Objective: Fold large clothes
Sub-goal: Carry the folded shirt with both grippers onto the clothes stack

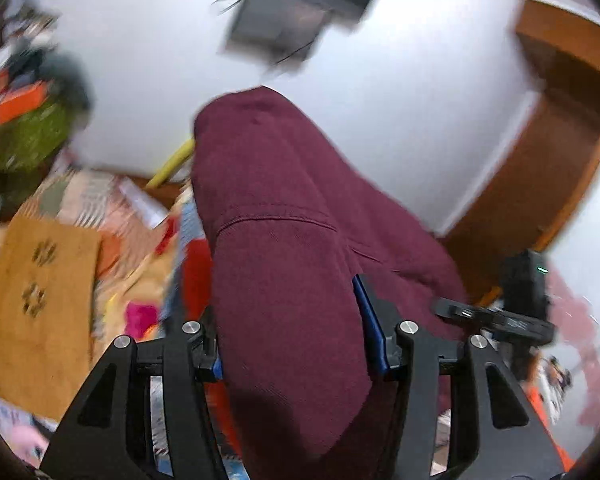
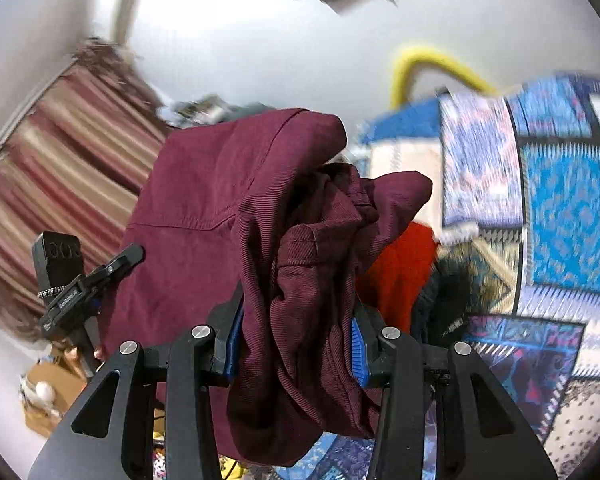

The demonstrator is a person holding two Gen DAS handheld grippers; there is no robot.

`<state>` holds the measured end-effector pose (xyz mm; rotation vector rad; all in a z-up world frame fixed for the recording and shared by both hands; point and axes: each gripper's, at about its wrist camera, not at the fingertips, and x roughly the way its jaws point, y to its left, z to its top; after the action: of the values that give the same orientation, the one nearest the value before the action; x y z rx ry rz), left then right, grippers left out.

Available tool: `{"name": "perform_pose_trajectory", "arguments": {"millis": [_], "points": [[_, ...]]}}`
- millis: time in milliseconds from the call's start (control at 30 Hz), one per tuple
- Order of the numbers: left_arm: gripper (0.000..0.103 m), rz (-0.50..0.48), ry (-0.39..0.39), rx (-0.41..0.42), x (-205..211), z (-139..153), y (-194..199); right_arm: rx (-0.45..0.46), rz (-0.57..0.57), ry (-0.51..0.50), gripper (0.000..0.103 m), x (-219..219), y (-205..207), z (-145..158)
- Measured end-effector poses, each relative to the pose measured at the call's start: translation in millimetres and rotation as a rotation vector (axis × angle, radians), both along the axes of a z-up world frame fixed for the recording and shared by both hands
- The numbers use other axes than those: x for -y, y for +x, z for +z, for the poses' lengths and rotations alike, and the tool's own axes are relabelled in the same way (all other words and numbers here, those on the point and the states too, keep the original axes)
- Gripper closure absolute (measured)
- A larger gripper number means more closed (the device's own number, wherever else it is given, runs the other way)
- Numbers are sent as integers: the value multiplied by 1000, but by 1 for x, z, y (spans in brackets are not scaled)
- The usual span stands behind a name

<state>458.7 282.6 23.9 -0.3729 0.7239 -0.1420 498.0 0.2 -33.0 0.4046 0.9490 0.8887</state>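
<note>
Lifted clear above a patterned bedspread (image 2: 560, 208), white wall (image 1: 400, 100) behind. Maroon garment (image 1: 284, 240) raised between both claws, long axis running up and away from each camera. Left claw (image 1: 296, 344) clenched on thick maroon fabric; right claw (image 2: 296, 340) clenched on a bunched maroon fold.

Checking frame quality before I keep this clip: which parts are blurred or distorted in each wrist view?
Left wrist view: background smeared by motion, the wall unit and orange mat streaked; the maroon garment and left gripper stay fairly sharp. Right wrist view: patterned quilt and striped curtain blurred, the garment in the right gripper crisp. Both show fisheye bending and dark corners.
</note>
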Motion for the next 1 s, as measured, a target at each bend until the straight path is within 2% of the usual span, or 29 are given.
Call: {"name": "perform_pose_trajectory", "arguments": {"millis": [67, 133, 200, 267, 300, 367, 467, 600, 700, 867, 1000], "points": [[48, 58, 6, -119, -12, -45, 25, -56, -24, -55, 64, -9, 16, -30], [46, 90, 7, -160, -19, -70, 35, -84, -33, -59, 62, -11, 26, -53], [43, 92, -2, -154, -22, -81, 36, -85, -35, -57, 59, -8, 27, -59], [43, 77, 4, -135, -21, -80, 32, -79, -39, -51, 50, -2, 24, -55], [41, 75, 10, -136, -19, -76, 31, -75, -45, -62, 49, 1, 21, -51], [40, 78, 46, -148, -14, -69, 23, -59, -58, -111, 49, 4, 14, -40], [39, 100, 111, -151, -6, -51, 11, 17, -70, -197, 48, 9, -4, -21], [39, 118, 164, -122, 3, -28, -7, 94, -100, -209, 48, 24, -27, 5], [39, 123, 198, -81, 17, -2, -33, 213, -107, -244, 48, 26, -56, 37], [39, 131, 252, 49, 50, 54, -91, 429, -109, -222, 48, 32, -120, 92], [39, 125, 306, 216, 86, 96, -154, 580, -117, -165, 47, 43, -183, 129]]}}
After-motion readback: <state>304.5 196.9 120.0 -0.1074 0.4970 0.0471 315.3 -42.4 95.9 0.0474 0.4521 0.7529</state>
